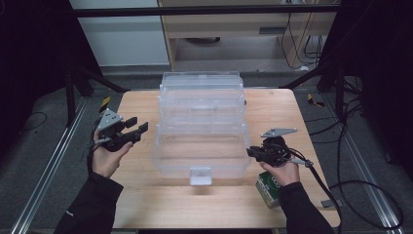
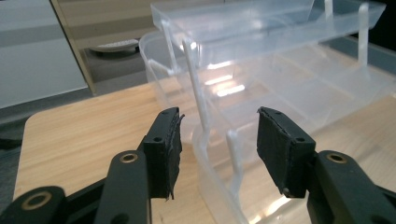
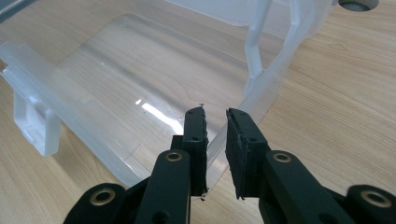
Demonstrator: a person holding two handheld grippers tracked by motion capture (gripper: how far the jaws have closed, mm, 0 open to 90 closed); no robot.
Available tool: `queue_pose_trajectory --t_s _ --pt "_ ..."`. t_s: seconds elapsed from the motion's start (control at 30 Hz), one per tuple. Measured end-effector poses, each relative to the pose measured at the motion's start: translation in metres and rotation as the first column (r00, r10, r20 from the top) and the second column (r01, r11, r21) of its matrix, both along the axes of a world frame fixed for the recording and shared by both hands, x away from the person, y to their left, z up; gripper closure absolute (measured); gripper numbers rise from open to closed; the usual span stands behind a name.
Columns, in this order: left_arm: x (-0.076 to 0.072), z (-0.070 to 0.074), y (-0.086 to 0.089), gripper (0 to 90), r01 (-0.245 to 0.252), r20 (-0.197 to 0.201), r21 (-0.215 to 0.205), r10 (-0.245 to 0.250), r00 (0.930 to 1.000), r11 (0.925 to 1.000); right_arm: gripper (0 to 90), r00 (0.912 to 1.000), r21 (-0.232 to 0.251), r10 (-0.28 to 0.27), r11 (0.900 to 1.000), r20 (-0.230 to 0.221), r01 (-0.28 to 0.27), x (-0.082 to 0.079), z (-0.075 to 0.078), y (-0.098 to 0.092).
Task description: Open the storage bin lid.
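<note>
Left gripper: your left gripper [image 1: 135,127] sits in your left hand [image 1: 108,155] at the left side of the table, jaws spread wide with nothing between them; in the left gripper view [image 2: 218,140] they point at the near left corner of the box, close to it but not touching

Right gripper: your right gripper [image 1: 251,151] is held in your right hand [image 1: 282,170] at the box's right wall; in the right gripper view [image 3: 215,140] the jaws stand a narrow gap apart on either side of the clear rim, and you cannot tell whether the pads actually press the plastic

Box: the clear plastic box [image 1: 202,131] stands in the middle of the table, opened up with its trays stepped back in tiers; a white latch [image 1: 200,176] sticks out from its front wall

Carton: a green and white carton [image 1: 267,187] lies just under your right wrist, near the table's front right

Table: light wooden table [image 1: 146,195], bare around the box
</note>
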State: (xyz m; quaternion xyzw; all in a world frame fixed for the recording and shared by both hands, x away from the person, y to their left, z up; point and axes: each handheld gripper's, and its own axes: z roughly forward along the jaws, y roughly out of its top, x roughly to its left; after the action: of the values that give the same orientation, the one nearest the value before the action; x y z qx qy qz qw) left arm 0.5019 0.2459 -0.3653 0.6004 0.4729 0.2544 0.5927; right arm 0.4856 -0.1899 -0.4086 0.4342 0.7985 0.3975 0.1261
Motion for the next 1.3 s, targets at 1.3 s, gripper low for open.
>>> queue_pose_trajectory --t_s 1.3 --pt "-0.021 -0.065 -0.013 68.7 0.085 -0.199 0.087 -0.066 0.9777 0.9926 78.5 0.9999 -0.031 -0.005 0.999 0.01 0.005 -0.003 0.002 0.005"
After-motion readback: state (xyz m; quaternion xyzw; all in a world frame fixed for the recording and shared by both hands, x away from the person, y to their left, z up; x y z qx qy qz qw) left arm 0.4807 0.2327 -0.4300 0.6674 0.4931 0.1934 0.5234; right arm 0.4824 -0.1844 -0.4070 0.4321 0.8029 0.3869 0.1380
